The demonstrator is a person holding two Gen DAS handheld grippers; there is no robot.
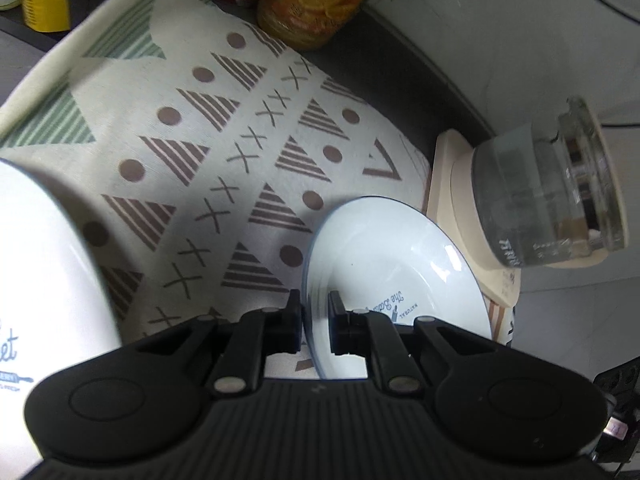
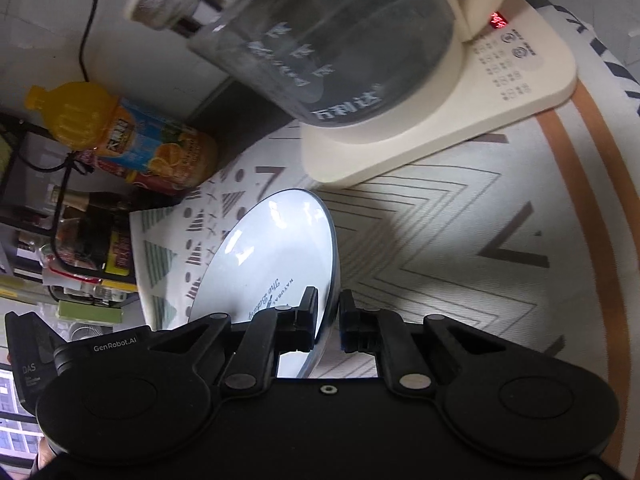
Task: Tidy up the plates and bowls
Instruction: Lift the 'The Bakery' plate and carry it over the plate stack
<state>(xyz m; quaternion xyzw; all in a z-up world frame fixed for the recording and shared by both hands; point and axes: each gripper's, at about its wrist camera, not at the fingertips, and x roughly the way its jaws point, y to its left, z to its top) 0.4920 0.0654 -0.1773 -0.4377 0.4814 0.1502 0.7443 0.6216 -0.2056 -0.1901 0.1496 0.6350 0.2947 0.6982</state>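
A patterned cloth (image 1: 224, 152) of striped triangles, dots and crosses covers the bench, and along the top of the left wrist view stands an orange juice bottle (image 1: 312, 4) against a pale wall. At the right edge of that frame sits a glass kettle (image 1: 548, 188) on its cream base (image 1: 452, 184); the right wrist view shows the same kettle filling the upper middle, a red display lit on the base.

Now the action: both tools are on one white plate (image 1: 392, 264). The left tool (image 1: 314, 312) has its jaws drawn narrow, pinching the plate's rim at lower centre of the frame. The right tool (image 2: 328, 312) does the same from the other side, jaws close together astride the rim, the plate tilted up on edge rather than lying flat. In the right wrist view the plate sits mid-frame, just in front of the kettle base, its printed lettering facing the camera.

At the far left of the left wrist view a second white dish (image 1: 44, 280) with blue script fills the edge, well apart from the gripped plate. Bowl or plate? Cannot tell from this angle.

Judging progress: nothing looks stacked yet. One plate is in hand, one piece waits at the side, so the sorting appears to be in its early stages, with gathering and stacking left.
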